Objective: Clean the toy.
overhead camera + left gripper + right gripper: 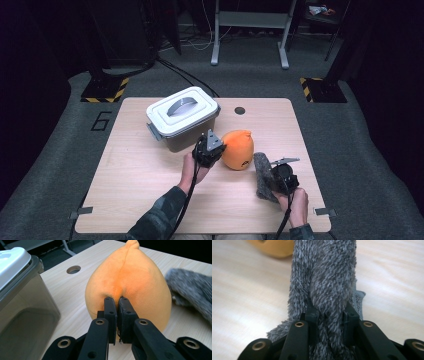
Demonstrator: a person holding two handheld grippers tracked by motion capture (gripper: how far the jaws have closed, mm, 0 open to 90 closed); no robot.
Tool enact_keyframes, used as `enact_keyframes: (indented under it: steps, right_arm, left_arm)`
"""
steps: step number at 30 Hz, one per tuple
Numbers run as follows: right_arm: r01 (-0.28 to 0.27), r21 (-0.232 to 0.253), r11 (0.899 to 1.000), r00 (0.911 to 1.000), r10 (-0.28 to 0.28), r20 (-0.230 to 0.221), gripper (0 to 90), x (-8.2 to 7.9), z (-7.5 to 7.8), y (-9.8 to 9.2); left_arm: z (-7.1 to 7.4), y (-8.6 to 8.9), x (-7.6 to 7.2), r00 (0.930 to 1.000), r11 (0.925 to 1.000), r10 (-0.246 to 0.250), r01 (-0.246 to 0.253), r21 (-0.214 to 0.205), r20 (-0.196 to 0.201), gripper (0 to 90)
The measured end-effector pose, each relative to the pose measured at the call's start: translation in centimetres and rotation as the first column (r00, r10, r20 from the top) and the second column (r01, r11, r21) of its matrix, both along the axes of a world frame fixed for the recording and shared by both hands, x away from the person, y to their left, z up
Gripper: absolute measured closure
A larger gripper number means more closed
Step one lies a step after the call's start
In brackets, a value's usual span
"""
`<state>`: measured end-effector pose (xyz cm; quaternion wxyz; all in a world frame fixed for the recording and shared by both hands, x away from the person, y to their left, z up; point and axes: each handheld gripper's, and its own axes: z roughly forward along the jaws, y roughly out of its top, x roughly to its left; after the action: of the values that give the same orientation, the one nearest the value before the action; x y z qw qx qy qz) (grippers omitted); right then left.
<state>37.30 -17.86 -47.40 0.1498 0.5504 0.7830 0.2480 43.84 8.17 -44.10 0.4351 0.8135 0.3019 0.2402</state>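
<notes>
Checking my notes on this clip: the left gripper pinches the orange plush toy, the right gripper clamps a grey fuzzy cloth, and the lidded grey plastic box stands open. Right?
One slip: the lidded grey plastic box is closed, its white lid seated, as the high view shows. The left gripper does pinch the orange plush toy, and the right gripper clamps the grey fuzzy cloth.

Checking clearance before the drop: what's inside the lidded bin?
Cannot tell. The bin has its white lid on, and the smoky wall, seen in the left gripper view, is too murky to read any contents.
</notes>
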Motion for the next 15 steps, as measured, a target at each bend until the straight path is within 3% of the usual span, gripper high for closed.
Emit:
enact_keyframes:
  steps: [8, 15]
  right_arm:
    - [-0.117, 0.016, 0.993, 0.9923, 0.118, -0.038, 71.3, -2.0, -0.9, 2.1]
    - [-0.247, 0.015, 0.969, 0.9673, 0.248, -0.054, 70.9, -2.9, -1.2, 4.8]
  left_arm:
    - [0.1, -0.2, 0.2, 1.0, 1.0, 0.007, -0.007, -0.002, 0.003, 86.5]
    - [0.2, -0.2, 0.3, 1.0, 0.9999, 0.01, -0.01, 0.002, 0.0, 86.5]
